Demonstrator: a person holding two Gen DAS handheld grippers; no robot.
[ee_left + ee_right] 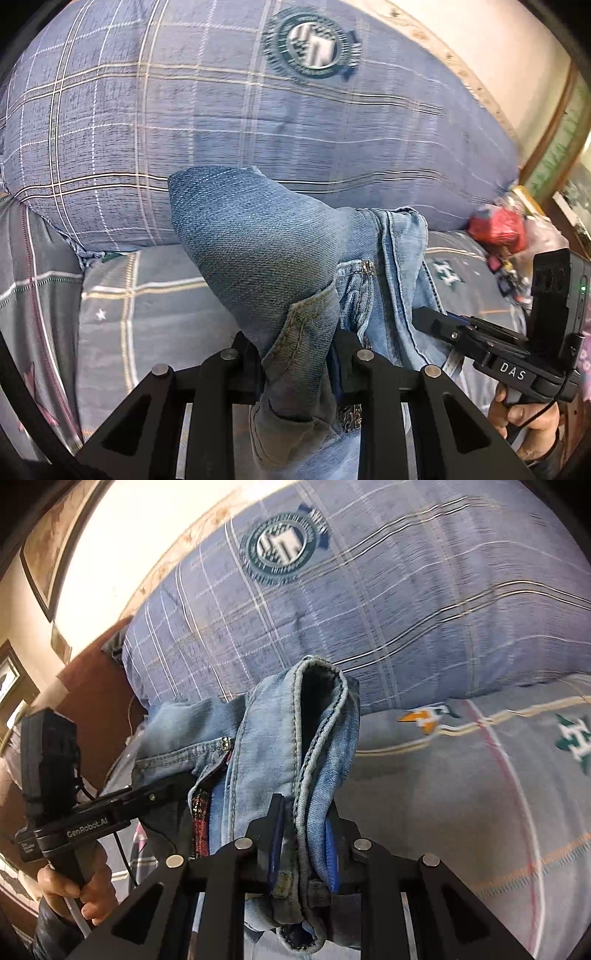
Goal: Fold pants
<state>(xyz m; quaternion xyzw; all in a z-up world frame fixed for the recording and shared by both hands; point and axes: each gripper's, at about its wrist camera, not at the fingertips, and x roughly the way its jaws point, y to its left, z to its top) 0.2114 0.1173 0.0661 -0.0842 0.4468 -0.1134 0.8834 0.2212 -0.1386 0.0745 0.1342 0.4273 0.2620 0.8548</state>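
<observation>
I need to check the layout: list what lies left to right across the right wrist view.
Person's left hand on the left gripper's handle → left gripper shut on the jeans → right gripper shut on the jeans' hem → grey bedsheet.

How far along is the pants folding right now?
Early stage. Done: both tongs have gripped the jeans; the left tongs are shut on a bunched part, the right tongs on a seamed edge. In hand: the denim is lifted, bunched, above the plaid bedding. Left: no flat fold shows, so laying out and folding remain.
</observation>
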